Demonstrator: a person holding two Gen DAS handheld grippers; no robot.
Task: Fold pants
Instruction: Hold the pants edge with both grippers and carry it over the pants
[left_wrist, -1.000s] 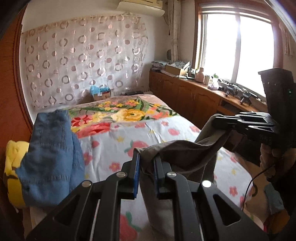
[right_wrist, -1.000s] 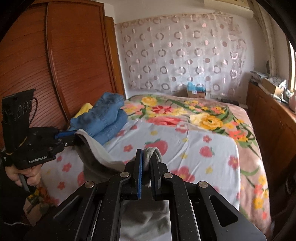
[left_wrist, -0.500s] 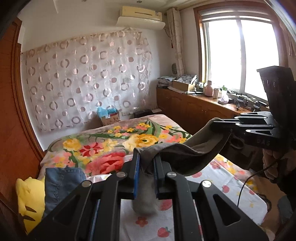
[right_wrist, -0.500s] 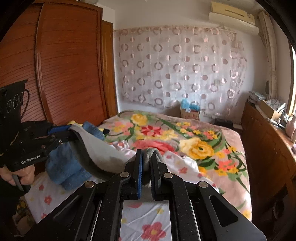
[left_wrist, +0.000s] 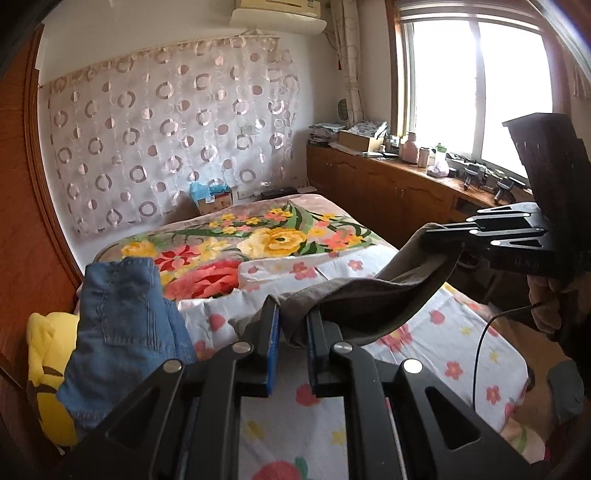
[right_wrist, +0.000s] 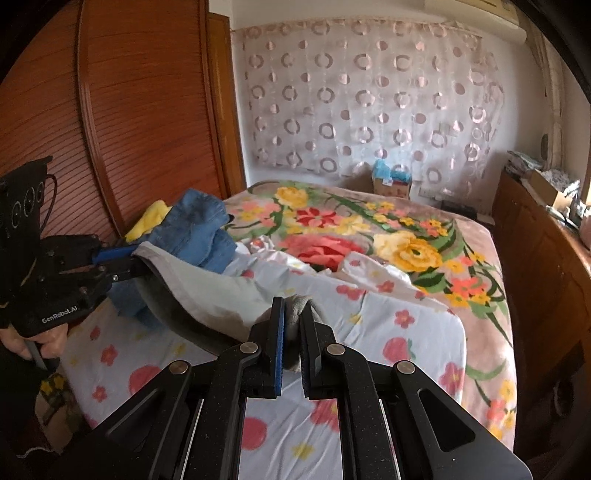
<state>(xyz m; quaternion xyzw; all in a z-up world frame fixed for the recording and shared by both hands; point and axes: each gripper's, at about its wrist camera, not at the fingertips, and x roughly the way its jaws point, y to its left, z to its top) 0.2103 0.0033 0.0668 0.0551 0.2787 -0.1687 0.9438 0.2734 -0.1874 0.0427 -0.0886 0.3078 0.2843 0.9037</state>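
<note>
Grey pants (left_wrist: 369, 295) hang stretched between my two grippers above the bed. My left gripper (left_wrist: 291, 321) is at the bottom middle of the left wrist view, shut on one bunched end of the cloth. To the right of it, a hand holds my right gripper (left_wrist: 432, 240) shut on the other end. In the right wrist view the right gripper (right_wrist: 291, 317) pinches a fold of the grey pants (right_wrist: 207, 288). There the left gripper (right_wrist: 136, 260) holds the far corner at the left. The cloth sags between them over the flowered sheet.
A pile of blue jeans (left_wrist: 125, 317) and a yellow plush toy (left_wrist: 48, 369) lie at the bed's left side by the wooden wardrobe (right_wrist: 147, 110). A floral blanket (right_wrist: 406, 251) covers the bed's far half. A low cabinet (left_wrist: 388, 192) with clutter runs under the window.
Both grippers rose with the pants half a second ago, then came back down somewhat. The cloth stays gripped at both ends and hangs less far below the fingers than before.
</note>
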